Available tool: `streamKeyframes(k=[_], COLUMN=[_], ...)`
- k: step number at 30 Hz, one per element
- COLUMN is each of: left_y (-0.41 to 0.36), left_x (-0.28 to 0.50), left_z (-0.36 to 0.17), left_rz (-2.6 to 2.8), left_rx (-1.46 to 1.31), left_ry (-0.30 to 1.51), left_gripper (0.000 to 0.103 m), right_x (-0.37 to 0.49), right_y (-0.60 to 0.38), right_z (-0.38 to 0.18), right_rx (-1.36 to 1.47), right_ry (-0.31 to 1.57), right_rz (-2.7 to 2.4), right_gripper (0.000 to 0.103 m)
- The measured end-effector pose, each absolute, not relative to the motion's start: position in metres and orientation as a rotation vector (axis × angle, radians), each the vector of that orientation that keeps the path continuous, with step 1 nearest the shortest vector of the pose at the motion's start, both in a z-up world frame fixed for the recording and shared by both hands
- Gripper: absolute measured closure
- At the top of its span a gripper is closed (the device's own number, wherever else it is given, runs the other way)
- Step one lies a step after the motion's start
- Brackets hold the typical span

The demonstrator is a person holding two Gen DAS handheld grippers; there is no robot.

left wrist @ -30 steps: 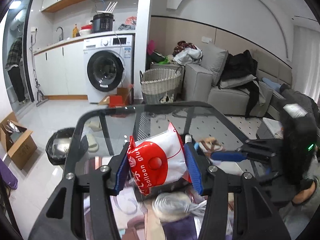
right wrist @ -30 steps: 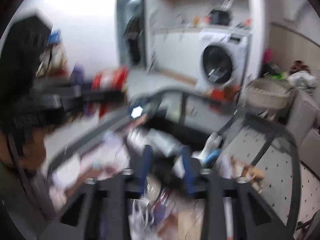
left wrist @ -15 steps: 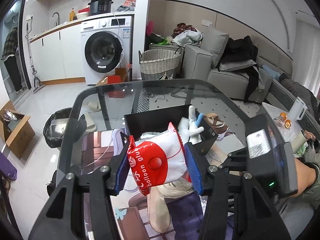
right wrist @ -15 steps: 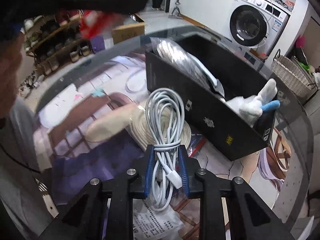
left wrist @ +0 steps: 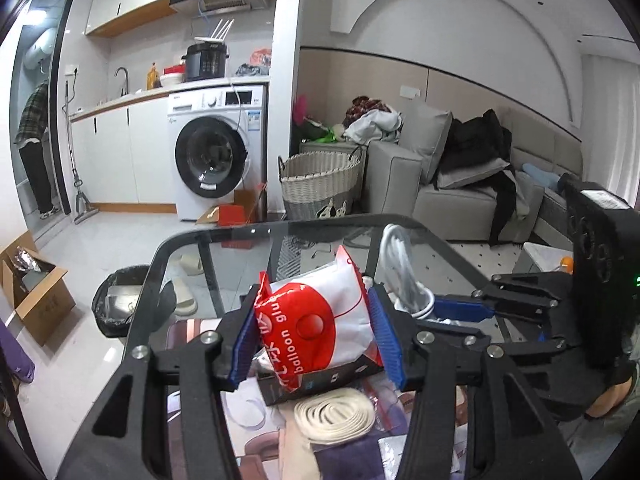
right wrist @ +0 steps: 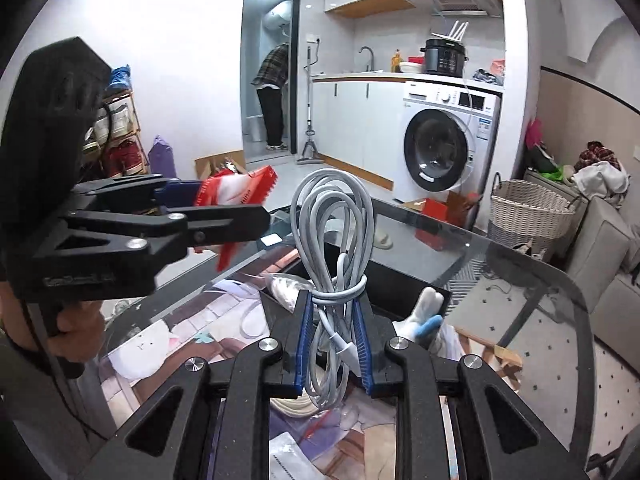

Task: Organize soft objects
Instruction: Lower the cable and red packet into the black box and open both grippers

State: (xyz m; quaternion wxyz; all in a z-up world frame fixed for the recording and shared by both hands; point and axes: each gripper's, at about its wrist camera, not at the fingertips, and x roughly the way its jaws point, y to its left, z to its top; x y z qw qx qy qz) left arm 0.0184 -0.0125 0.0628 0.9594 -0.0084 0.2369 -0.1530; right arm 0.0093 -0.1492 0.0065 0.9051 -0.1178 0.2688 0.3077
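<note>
Left gripper [left wrist: 314,338]: blue pads clamped on a red-and-white packet [left wrist: 316,326], held above the glass table [left wrist: 192,280]. Right gripper [right wrist: 332,342]: jaws nearly closed, pinching a coiled grey cable [right wrist: 332,240] upright above a black box [right wrist: 400,284].

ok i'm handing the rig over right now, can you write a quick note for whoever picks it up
Left gripper: shut on the red and white balloon glue packet, held above the glass table.
Right gripper: shut on the coiled grey cable bundle, lifted over the black box.
Done: a white plush toy and a clear bag are in the black box.
Left: drop in the packet and cable; a coiled cream strap lies on the table.
</note>
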Motion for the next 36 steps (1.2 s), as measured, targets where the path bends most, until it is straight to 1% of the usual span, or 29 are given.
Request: streamKeyframes(k=[8, 19, 24, 36], left_y=[-0.016, 0.0, 0.003, 0.005], left_x=[0.028, 0.059, 0.072, 0.114], left_z=[0.065, 0.078, 0.073, 0.05], left_rz=[-0.302, -0.256, -0.234, -0.238], left_rx=[-0.051, -0.142, -0.128, -0.155], left_ry=[0.491, 0.436, 0.433, 0.585], left_gripper=[0.052, 0.052, 0.052, 0.052], right_x=[0.007, 0.036, 0.049, 0.077], right_y=[-0.154, -0.158, -0.149, -0.134], right_z=[0.008, 0.027, 0.033, 0.019], right_rx=[-0.229, -0.142, -0.143, -0.145], right_ry=[0.543, 0.501, 0.472, 0.531], right_rz=[0.588, 0.502, 0.484, 0.469], right_gripper=[0.083, 0.083, 0.083, 0.083])
